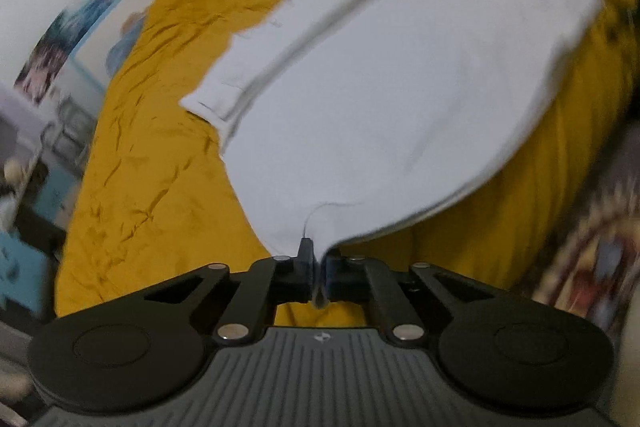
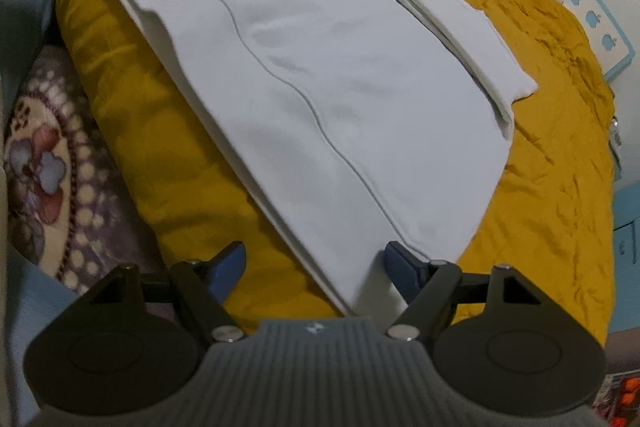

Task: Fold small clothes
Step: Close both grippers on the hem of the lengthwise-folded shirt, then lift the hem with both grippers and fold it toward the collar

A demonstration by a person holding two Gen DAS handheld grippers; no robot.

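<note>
A white shirt (image 1: 380, 87) lies spread on a mustard-yellow bedspread (image 1: 160, 167), with one short sleeve (image 1: 216, 95) reaching left. My left gripper (image 1: 318, 267) is shut on the shirt's near corner, and the cloth is pinched between the dark pads. In the right wrist view the same white shirt (image 2: 300, 87) runs away from me, with a fold line down its middle and a sleeve (image 2: 460, 27) at the far right. My right gripper (image 2: 316, 263) stands open, its blue-padded fingers (image 2: 400, 267) on either side of the shirt's near corner without pressing it.
The bedspread (image 2: 540, 167) covers a bed with bare wrinkled cloth beside the shirt. A patterned blanket (image 2: 44, 167) lies off the bed's edge. A pale blue and white board (image 2: 600, 27) stands behind the bed. Furniture and clutter (image 1: 36, 167) fill the far left.
</note>
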